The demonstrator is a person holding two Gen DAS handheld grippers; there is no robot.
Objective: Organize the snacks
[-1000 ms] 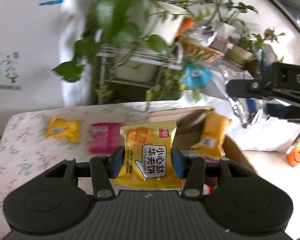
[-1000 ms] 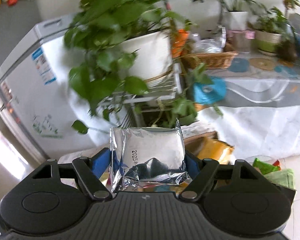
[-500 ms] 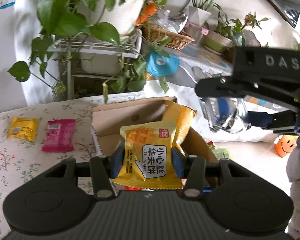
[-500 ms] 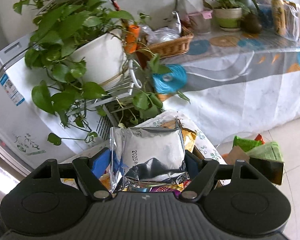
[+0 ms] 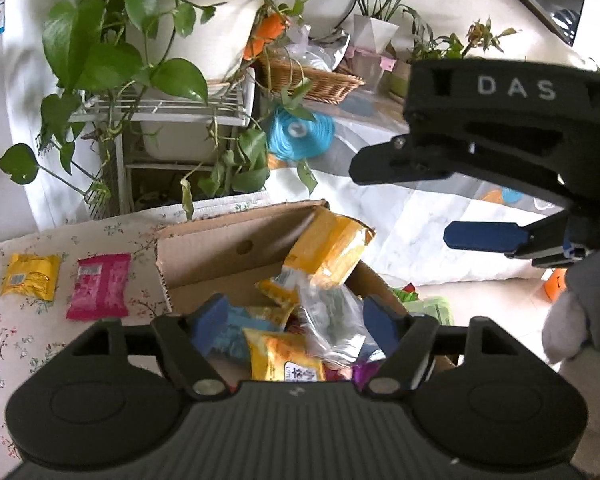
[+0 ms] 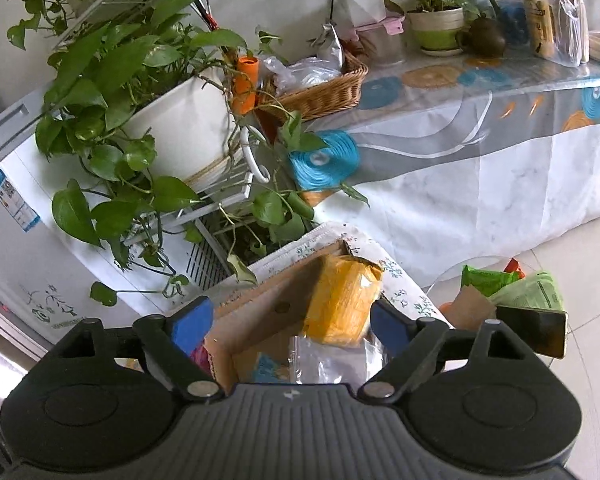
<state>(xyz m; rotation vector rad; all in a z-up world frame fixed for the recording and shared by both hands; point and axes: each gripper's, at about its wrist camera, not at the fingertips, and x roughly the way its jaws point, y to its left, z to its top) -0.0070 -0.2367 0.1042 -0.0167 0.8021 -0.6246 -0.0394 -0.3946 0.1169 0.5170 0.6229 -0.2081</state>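
My left gripper (image 5: 296, 316) hovers over an open cardboard box (image 5: 220, 256); its jaws are opening with nothing pressed between the blue pads. The yellow waffle pack (image 5: 284, 360) lies loose in the box below them, beside a silver foil pack (image 5: 332, 316) and a big yellow bag (image 5: 328, 248). My right gripper (image 6: 290, 326) is also opening and holds nothing, with the silver foil pack (image 6: 328, 360) lying in the box (image 6: 268, 312) under it. In the left wrist view the right gripper (image 5: 402, 202) hangs at the upper right, above the box. A small yellow packet (image 5: 30, 276) and a pink packet (image 5: 100, 286) lie on the floral tablecloth at the left.
A big potted plant (image 6: 172, 128) on a white wire rack (image 5: 160, 112) stands right behind the box. Beyond is a long covered table (image 6: 480, 152) with a wicker basket (image 6: 320, 92) and pots. Green packets (image 6: 488, 280) and a phone (image 6: 532, 332) lie at the right by the floor.
Both grippers have opened. The waffle pack has left the left jaws and the silver pack the right jaws; both now lie in the box. The left gripper moved right, over the box.
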